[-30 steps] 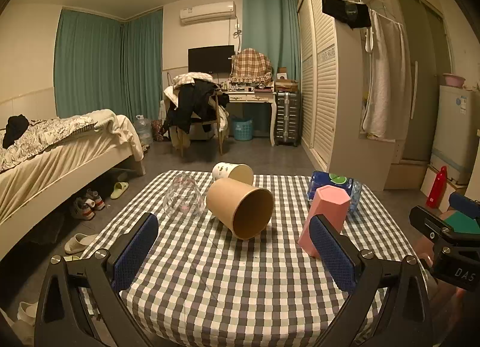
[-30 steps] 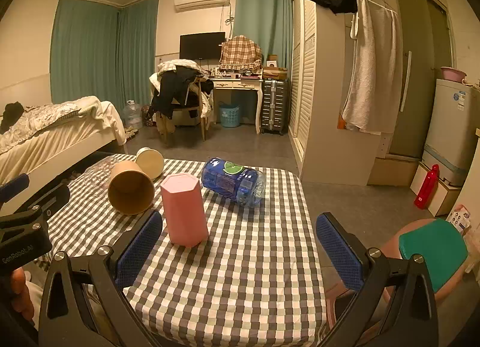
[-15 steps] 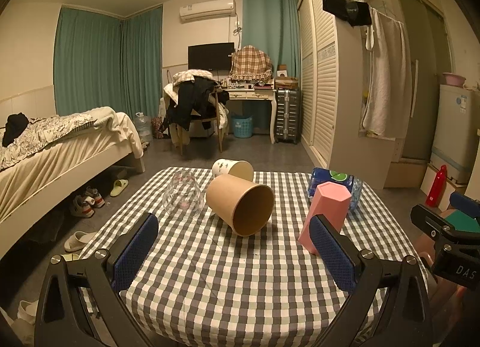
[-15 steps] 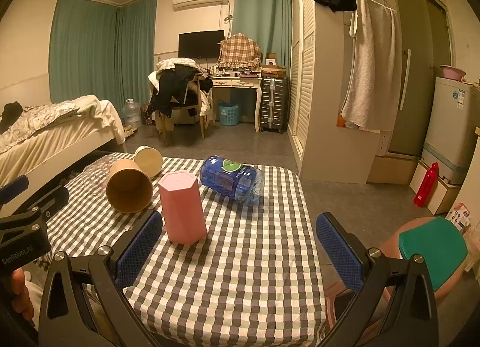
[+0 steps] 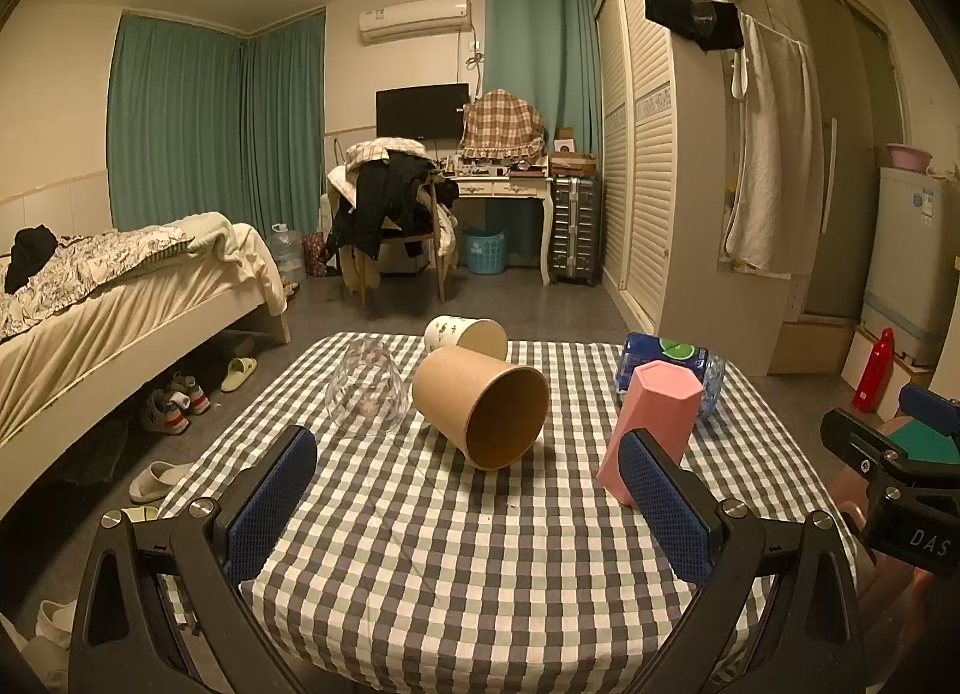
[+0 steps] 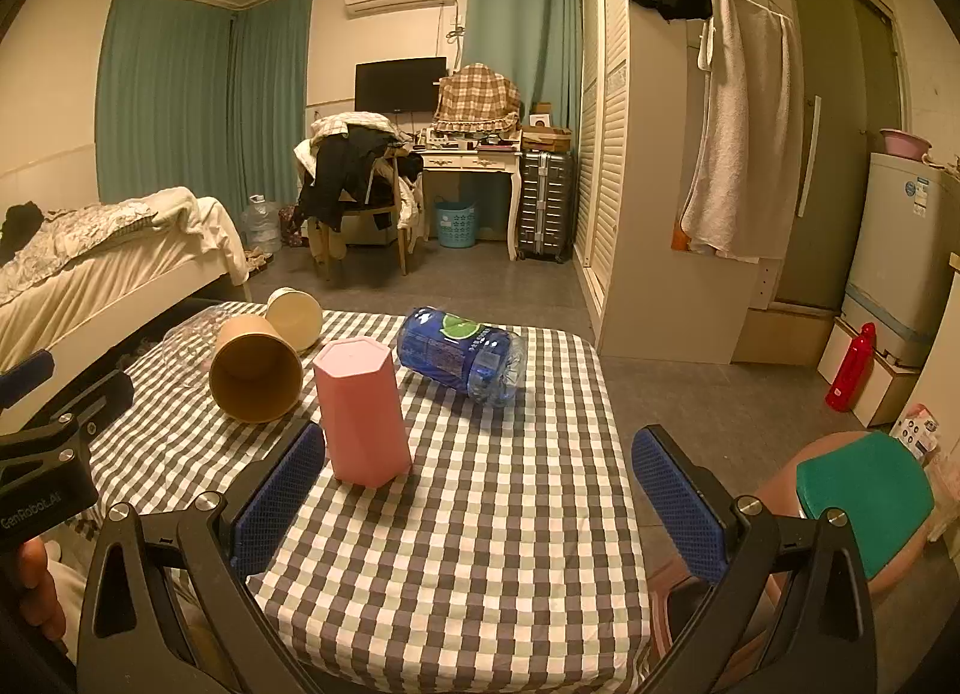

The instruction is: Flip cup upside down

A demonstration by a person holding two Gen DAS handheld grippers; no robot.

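A brown paper cup (image 5: 480, 415) lies on its side on the checked tablecloth (image 5: 480, 544), mouth toward me; it also shows in the right wrist view (image 6: 255, 367). A white paper cup (image 5: 465, 336) lies on its side behind it. A pink hexagonal cup (image 5: 651, 427) stands mouth down; it also shows in the right wrist view (image 6: 363, 409). A clear glass cup (image 5: 366, 388) stands mouth down at the left. My left gripper (image 5: 474, 505) is open and empty, short of the brown cup. My right gripper (image 6: 477, 493) is open and empty, right of the pink cup.
A blue water bottle (image 6: 459, 355) lies on its side at the table's far right. A bed (image 5: 120, 298) stands to the left, shoes under it. A wardrobe (image 5: 660, 154) and a fridge (image 5: 906, 256) are on the right. A stool with a green seat (image 6: 864, 490) is beside the table.
Both grippers have shifted only slightly; the table objects sit marginally lower in the left view. Nothing was grasped or moved.
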